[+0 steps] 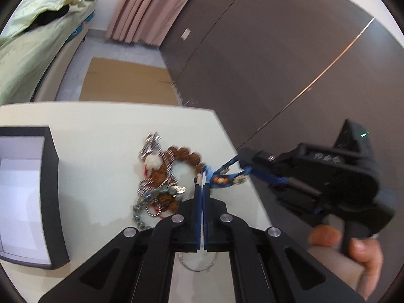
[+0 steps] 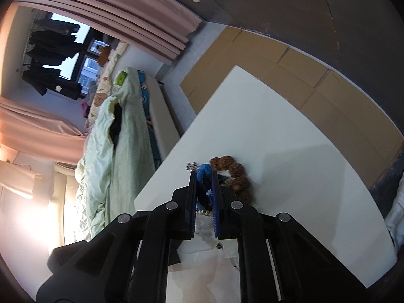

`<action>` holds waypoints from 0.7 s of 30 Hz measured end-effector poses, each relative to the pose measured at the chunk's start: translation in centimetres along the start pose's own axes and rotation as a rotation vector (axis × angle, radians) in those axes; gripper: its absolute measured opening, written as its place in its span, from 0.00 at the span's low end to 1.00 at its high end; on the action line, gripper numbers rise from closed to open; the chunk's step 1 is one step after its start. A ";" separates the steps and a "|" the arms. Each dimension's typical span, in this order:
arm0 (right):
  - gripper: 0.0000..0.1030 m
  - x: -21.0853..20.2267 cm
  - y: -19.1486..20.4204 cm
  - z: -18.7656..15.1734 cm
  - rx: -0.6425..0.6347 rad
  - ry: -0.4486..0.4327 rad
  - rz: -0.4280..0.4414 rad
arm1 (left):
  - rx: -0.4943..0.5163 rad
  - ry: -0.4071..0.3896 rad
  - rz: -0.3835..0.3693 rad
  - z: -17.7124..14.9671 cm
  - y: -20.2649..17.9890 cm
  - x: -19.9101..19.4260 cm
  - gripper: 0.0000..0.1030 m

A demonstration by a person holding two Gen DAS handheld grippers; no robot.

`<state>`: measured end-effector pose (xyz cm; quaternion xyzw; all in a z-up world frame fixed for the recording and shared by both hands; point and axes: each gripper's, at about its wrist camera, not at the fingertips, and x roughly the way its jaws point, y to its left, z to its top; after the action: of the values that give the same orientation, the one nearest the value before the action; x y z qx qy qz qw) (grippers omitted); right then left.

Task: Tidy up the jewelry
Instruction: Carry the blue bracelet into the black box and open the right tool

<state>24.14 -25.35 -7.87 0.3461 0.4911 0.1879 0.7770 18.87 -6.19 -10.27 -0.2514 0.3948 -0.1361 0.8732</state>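
A tangle of jewelry lies on the white table [image 1: 88, 131]: a brown bead bracelet [image 1: 184, 152], silver chains [image 1: 149, 194] and a silver charm [image 1: 151, 142]. A blue woven band with orange and white beads [image 1: 224, 178] stretches between both grippers. My left gripper [image 1: 202, 185] is shut on its left end. My right gripper [image 1: 243, 162] comes in from the right, shut on the other end. In the right wrist view the right gripper [image 2: 204, 174] pinches the blue band [image 2: 205, 176], with the brown bracelet [image 2: 236, 174] just beyond.
An open black box with a white inside [image 1: 30, 197] stands at the table's left. A thin silver ring [image 1: 197, 265] lies under the left gripper. The table's right edge runs close beside the jewelry. Cardboard [image 1: 126, 80] lies on the floor, a bed [image 1: 27, 50] beyond.
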 end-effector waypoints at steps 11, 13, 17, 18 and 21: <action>0.11 -3.1 3.6 -2.3 -0.107 -0.095 0.141 | 0.003 -0.122 -0.050 0.8 -1.4 -6.4 0.00; 0.11 -3.4 4.1 -2.6 -0.125 -0.105 0.165 | 0.001 -0.150 -0.056 0.9 -1.3 -8.0 0.00; 0.11 -3.7 5.6 -3.7 -0.151 -0.114 0.214 | -0.006 -0.202 -0.052 1.4 -0.7 -10.9 0.00; 0.11 -3.6 5.5 -3.8 -0.154 -0.112 0.222 | -0.011 -0.216 -0.047 1.5 -0.3 -11.7 0.00; 0.11 -3.3 6.3 -4.5 -0.164 -0.108 0.249 | -0.030 -0.247 -0.035 1.9 0.8 -13.4 0.00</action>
<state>18.95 -21.49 -2.46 0.3496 0.3848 0.3033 0.7986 11.62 0.96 -1.34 -0.2860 0.2820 -0.1134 0.9088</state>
